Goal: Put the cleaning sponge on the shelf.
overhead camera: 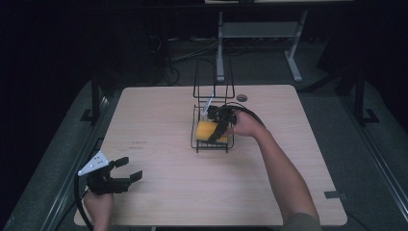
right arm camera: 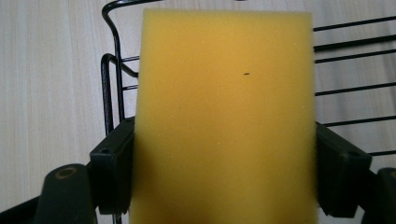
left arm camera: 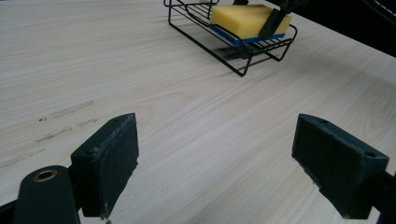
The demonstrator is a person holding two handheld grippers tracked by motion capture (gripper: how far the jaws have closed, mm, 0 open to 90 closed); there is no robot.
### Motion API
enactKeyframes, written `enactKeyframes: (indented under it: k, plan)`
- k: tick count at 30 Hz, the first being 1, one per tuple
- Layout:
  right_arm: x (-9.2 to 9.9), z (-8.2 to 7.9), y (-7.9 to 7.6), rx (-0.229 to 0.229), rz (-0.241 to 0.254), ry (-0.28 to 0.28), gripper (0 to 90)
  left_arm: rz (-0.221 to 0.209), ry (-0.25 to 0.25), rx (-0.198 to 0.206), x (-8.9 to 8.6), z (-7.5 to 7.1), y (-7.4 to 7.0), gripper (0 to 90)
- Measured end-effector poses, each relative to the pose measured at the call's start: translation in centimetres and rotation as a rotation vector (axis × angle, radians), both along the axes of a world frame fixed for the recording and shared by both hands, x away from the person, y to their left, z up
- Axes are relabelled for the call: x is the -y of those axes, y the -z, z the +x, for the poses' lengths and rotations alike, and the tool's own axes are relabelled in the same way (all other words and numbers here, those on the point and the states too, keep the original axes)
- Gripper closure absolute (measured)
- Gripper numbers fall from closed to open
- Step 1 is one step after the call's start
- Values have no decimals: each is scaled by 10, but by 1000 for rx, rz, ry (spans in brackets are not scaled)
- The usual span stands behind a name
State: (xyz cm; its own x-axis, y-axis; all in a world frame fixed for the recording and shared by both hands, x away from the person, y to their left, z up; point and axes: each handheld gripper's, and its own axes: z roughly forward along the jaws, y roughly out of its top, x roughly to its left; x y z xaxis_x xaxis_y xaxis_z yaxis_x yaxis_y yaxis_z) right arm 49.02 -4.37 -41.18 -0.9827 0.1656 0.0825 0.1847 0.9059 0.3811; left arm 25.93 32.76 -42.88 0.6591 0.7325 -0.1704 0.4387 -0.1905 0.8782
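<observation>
Gripping a yellow sponge (right arm camera: pixel 224 116) by its two long sides, the right gripper (overhead camera: pixel 220 124) has a black pad pressed against each edge, so the jaws stand only as far apart as the sponge is wide. In the left gripper view the same sponge shows a blue layer on its underside. It lies in the low tray of a black wire rack (overhead camera: pixel 211 144), whose rods run beneath and beyond the jaws, and whose tall wire frame rises on the far side of the gripper in the high view. A small pale object stands in the rack just behind the gripper, too small to identify.

The left gripper (overhead camera: pixel 126 174) has its jaws spread wide with nothing between them, only bare tabletop. It hovers near the table's front left corner, well apart from the rack, with a grey three-cornered plate (overhead camera: pixel 94 162) on top and a cable trailing back past the hand.

No brand, label or readable writing appears on sponge, rack or grippers. The table (overhead camera: pixel 159 187) is pale wood grain, with faint scuff marks ahead of the left jaws and a round dark grommet (overhead camera: pixel 241 97) beyond the rack. The room around is dark; a grey metal stand (overhead camera: pixel 260 33) and loose cables sit on the floor beyond the table. The sponge's near end is cut off in the right gripper view.
</observation>
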Motion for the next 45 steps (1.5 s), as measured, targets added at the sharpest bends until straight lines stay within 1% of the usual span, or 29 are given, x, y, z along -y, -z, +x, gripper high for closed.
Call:
enactKeyframes:
  k: [3,7,9,10,11,12,14,15,19,23,26,28,29,31,34,36,38,42,45]
  plan:
    - [-1,0,1,1,8,-2,212,-5,-2,1,-2,0,0,141]
    - [-3,-2,4,0,-14,3,199,-7,-1,1,-2,-1,0,142]
    - [-3,-2,3,-4,-5,8,186,-5,-1,0,-2,-1,0,142]
    - [-3,-1,3,-15,-1,21,165,-4,2,1,-2,0,0,142]
    - [-3,-1,3,-15,0,29,154,-4,3,0,-1,0,0,142]
    - [-3,-1,3,-16,3,31,158,-2,4,0,-1,0,0,142]
    - [-2,-3,3,0,26,35,155,-1,5,0,-1,0,0,142]
    - [0,-3,3,-2,38,40,155,-2,6,-1,-1,0,0,142]
    - [4,-4,2,2,38,52,153,2,8,-1,1,0,1,142]
    - [7,-6,-5,15,49,60,152,9,9,-4,2,0,1,142]
    - [8,-8,-10,31,58,58,153,-5,13,-2,2,0,1,142]
    - [9,-8,-13,38,66,53,153,4,11,-1,3,1,1,142]
    - [9,-9,-14,45,77,60,153,4,13,-3,3,1,1,142]
    - [8,-11,-16,44,89,54,153,2,11,-5,2,1,1,142]
    - [6,-13,-18,46,81,39,153,0,9,-4,2,1,2,142]
    - [5,-14,-18,40,87,41,153,-2,6,-2,2,2,1,142]
    - [4,-15,-19,40,87,31,153,-2,5,1,2,2,1,142]
    - [2,-17,-19,44,91,21,153,4,8,-8,1,1,2,142]
    - [2,-16,-19,49,89,33,153,-3,5,-1,0,0,1,142]
